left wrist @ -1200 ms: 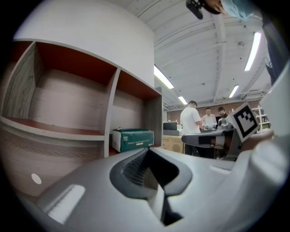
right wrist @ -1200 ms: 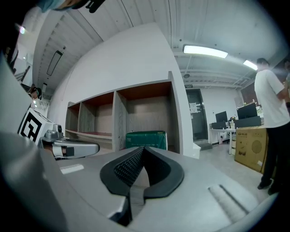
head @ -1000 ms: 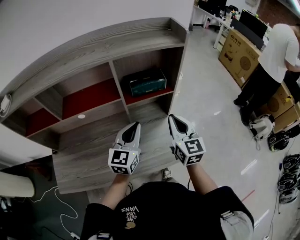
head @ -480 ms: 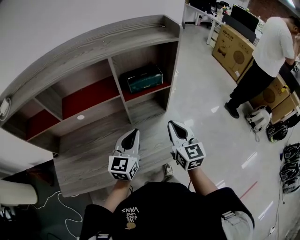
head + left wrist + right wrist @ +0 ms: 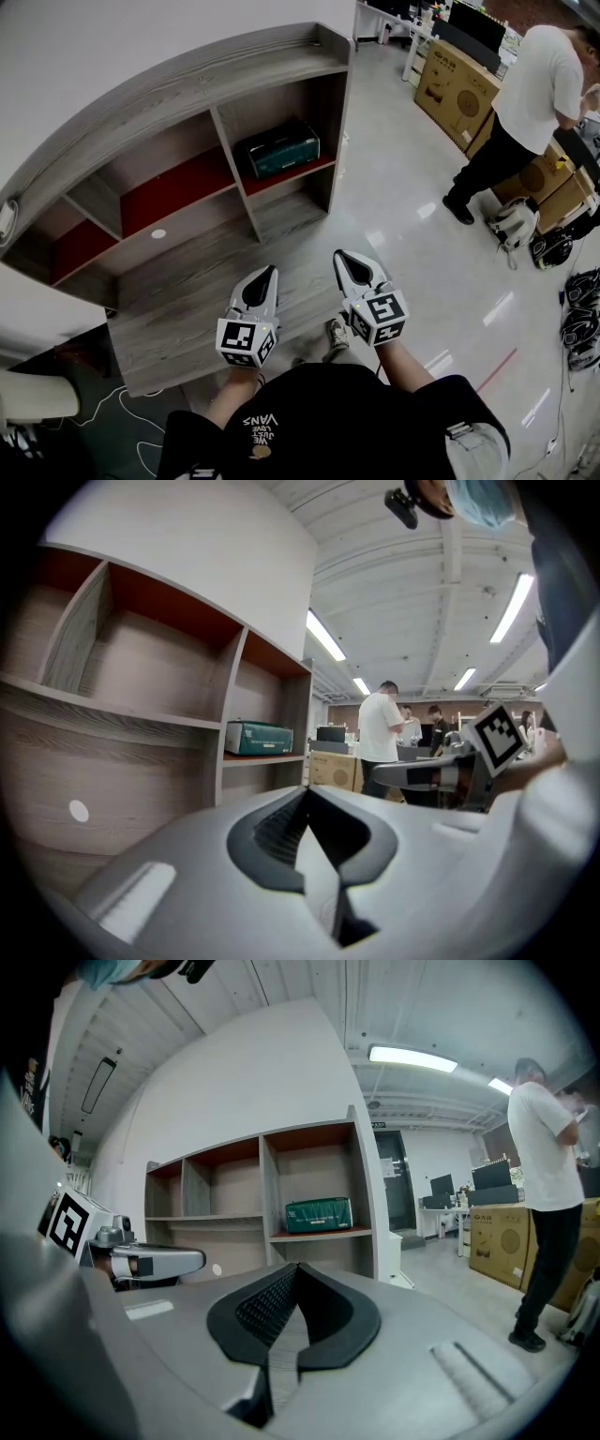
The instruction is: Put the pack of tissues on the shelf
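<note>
Left gripper (image 5: 267,275) clenched on nothing, right gripper (image 5: 345,258) likewise, both held level before the shelf (image 5: 187,82). The pack of tissues (image 5: 278,150) sits in its right-end compartment, at the front edge. Placement looks done; nothing left to carry.

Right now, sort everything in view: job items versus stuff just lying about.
Job:
tissue pack, already in the upper right compartment
shelf
left tool and right tool, both shut and empty

Lying about:
cardboard boxes
bystander
gear on the floor
</note>
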{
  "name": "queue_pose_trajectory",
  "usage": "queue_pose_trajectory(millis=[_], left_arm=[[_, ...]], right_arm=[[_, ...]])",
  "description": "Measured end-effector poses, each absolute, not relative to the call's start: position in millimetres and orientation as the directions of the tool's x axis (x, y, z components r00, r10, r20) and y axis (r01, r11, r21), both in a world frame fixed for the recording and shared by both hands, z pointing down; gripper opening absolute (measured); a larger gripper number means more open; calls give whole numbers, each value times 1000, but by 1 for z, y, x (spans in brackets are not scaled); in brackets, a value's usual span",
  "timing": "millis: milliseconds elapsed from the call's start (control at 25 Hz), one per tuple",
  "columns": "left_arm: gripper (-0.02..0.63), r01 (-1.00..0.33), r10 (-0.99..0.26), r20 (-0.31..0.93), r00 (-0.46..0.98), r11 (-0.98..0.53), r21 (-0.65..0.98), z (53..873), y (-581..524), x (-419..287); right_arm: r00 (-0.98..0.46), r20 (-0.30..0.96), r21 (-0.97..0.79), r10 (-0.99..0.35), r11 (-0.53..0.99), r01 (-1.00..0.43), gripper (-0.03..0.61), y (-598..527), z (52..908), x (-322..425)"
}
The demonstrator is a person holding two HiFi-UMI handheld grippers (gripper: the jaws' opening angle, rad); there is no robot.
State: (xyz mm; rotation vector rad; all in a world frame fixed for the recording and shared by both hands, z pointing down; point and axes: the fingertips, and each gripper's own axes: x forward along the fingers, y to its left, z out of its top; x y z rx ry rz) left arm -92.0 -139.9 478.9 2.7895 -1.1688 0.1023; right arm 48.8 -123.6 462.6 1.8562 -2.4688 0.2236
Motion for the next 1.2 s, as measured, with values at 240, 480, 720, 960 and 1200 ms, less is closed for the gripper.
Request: queue_pose_trajectory(millis=[240,480,720,960,1200], left_arm=[[52,-702,-692,124,711,-708,77,487,-129,-96],[52,-707,-696,127,707,-702,87,489,-125,-99],[52,-707,-697,118,707,-701,91,489,-123,-98],[52,-706,-698,110,708,-701,97,488,-121,-95],[52,-711,-701,116,703,-696,101,489,-119,-93]], right_arm=[[-278,155,-105,-948,263,-959,5,-114,470,45],[-286,157,-96,-945,273,-957,5,-109,473,41],[-272,150,-98,-951,259,-961,5,-109,473,44],[-261,144,-101,-954,248,-963,5,-109,470,48],[-260,140,-105,-955,247,-963,5,-109,468,50]])
